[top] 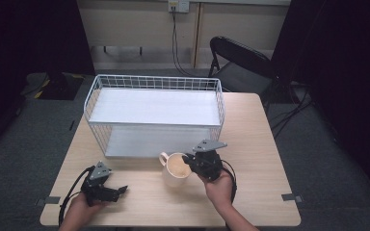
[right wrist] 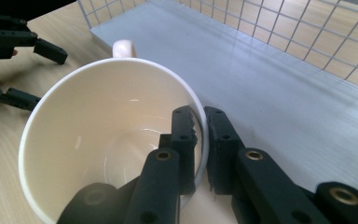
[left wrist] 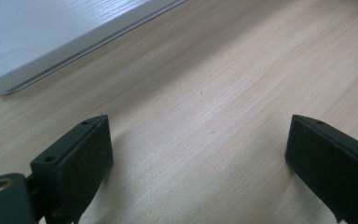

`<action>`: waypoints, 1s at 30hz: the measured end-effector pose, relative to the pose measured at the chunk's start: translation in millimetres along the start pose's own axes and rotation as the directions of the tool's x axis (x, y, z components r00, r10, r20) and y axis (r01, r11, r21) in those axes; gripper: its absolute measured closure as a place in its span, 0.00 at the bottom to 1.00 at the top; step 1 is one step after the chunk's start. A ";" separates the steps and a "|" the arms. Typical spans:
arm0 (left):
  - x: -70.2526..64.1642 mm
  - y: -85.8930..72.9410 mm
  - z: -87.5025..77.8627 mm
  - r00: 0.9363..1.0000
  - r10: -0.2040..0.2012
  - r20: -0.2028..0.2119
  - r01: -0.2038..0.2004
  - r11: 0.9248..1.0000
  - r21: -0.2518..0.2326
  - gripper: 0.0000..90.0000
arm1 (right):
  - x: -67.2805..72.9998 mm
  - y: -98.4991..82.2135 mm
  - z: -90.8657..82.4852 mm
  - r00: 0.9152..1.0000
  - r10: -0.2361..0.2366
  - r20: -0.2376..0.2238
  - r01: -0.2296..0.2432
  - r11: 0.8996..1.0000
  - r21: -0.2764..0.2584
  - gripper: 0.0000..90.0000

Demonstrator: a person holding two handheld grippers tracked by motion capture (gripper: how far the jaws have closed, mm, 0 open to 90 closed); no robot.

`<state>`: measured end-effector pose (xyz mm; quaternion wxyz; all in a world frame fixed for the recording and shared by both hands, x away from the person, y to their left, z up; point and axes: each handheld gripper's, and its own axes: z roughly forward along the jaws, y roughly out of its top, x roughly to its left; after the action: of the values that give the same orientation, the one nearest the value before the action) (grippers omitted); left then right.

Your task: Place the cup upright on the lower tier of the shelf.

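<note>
**Cream mug pinched by its rim at the front of the wire rack**

The right gripper [top: 189, 161] was clamped on the rim of a cream mug [top: 175, 169]; in the right gripper view one jaw sat inside the mug [right wrist: 102, 135] and the other outside, pressed together on the wall with only the rim between them; the mug looked empty, its inside plain and glossy. In the high view the mug stood on the light wooden bench [top: 260, 144], just in front of the lower shelf [top: 139, 140] of a white wire rack [top: 92, 98], its handle [top: 164, 158] turned toward the rack and to the left; whether its base rested fully on the bench could not be told. The rack stood toward the back of the bench, open at the front, with an upper shelf [top: 156, 106] above the lower one.

The left gripper [top: 120, 189] lay low near the front left of the bench, well apart from the mug; its jaws were spread wide with nothing but bare wood between them, as the left gripper view showed; a corner of the lower shelf [left wrist: 37, 42] lay ahead of it. A black folding chair [top: 241, 62] stood behind the bench at the right.
</note>
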<state>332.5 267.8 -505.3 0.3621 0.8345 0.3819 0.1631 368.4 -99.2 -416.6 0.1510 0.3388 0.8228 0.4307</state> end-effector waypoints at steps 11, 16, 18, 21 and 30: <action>0.0 0.0 0.0 1.000 0.000 0.000 0.000 1.000 0.000 0.08 | -4.1 5.5 1.2 0.999 0.001 0.041 0.000 1.000 -0.014 0.93; 0.0 0.0 0.0 1.000 0.000 0.000 0.000 1.000 0.000 0.08 | -6.4 6.3 1.4 0.997 0.003 0.076 -0.001 0.999 -0.032 0.93; 0.0 0.0 0.0 1.000 0.000 0.000 0.000 1.000 0.000 0.08 | -6.3 6.5 1.2 0.997 0.002 0.080 0.001 0.999 -0.036 0.93; 0.0 0.0 0.0 1.000 0.000 0.000 0.000 1.000 0.000 0.08 | -5.9 7.6 1.4 0.996 0.000 0.094 0.005 0.999 -0.046 0.93; 0.0 0.0 0.0 1.000 0.001 0.000 -0.001 1.000 0.000 0.08 | -6.7 11.9 3.2 0.990 -0.008 0.143 0.017 0.998 -0.063 0.93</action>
<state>332.6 267.8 -505.3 0.3620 0.8347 0.3817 0.1631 380.1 -97.1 -409.1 0.2229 0.3587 0.7977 0.4304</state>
